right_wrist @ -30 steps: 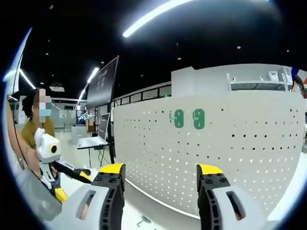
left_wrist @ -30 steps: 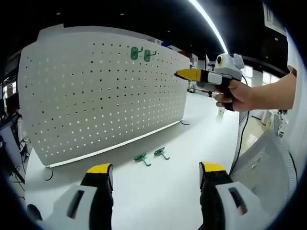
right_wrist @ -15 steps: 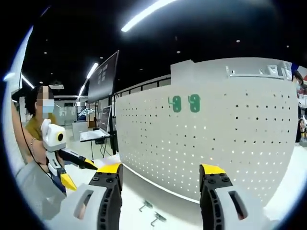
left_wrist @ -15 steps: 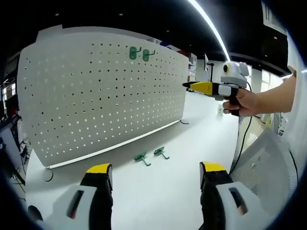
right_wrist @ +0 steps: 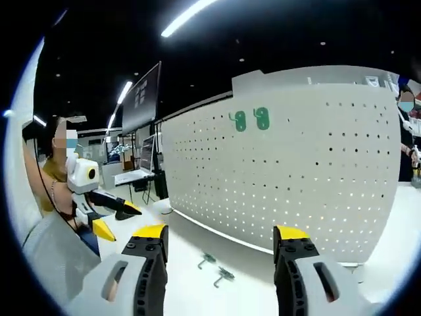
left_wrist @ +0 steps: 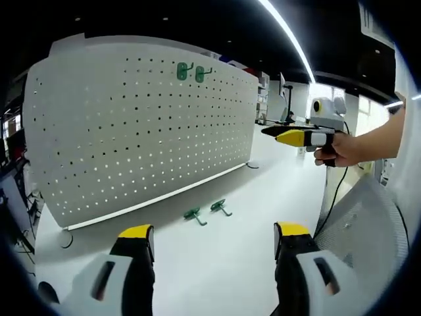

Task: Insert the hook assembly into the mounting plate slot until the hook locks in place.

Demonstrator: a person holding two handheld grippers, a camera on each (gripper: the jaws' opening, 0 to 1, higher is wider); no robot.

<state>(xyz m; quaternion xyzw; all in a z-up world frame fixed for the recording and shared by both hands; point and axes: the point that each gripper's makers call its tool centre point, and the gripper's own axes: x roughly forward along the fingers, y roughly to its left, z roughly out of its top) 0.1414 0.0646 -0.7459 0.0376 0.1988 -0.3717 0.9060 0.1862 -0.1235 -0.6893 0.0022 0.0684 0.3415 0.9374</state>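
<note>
A white pegboard plate (left_wrist: 131, 125) stands upright on the white table (left_wrist: 223, 263), with two green hooks (left_wrist: 189, 72) mounted near its top edge. Two more green hooks (left_wrist: 206, 212) lie loose on the table just in front of the board. My left gripper (left_wrist: 214, 245) is open and empty, low over the table, well short of the loose hooks. My right gripper (left_wrist: 299, 137) hangs in the air at the right, held by a hand. In the right gripper view it (right_wrist: 220, 242) is open and empty, facing the pegboard (right_wrist: 296, 164), the mounted hooks (right_wrist: 249, 120) and the loose hooks (right_wrist: 216, 268).
The left gripper (right_wrist: 105, 214) shows at the left of the right gripper view, held by a person (right_wrist: 56, 191). A dark monitor (right_wrist: 140, 99) stands beyond the board's left end. A mesh chair back (left_wrist: 368, 230) is at the right. A cable (left_wrist: 332, 191) hangs from the right gripper.
The right gripper has drawn back from the pegboard, drifting right and lower in the left gripper view. Its own view has tipped down, bringing the loose hooks on the table into sight.
</note>
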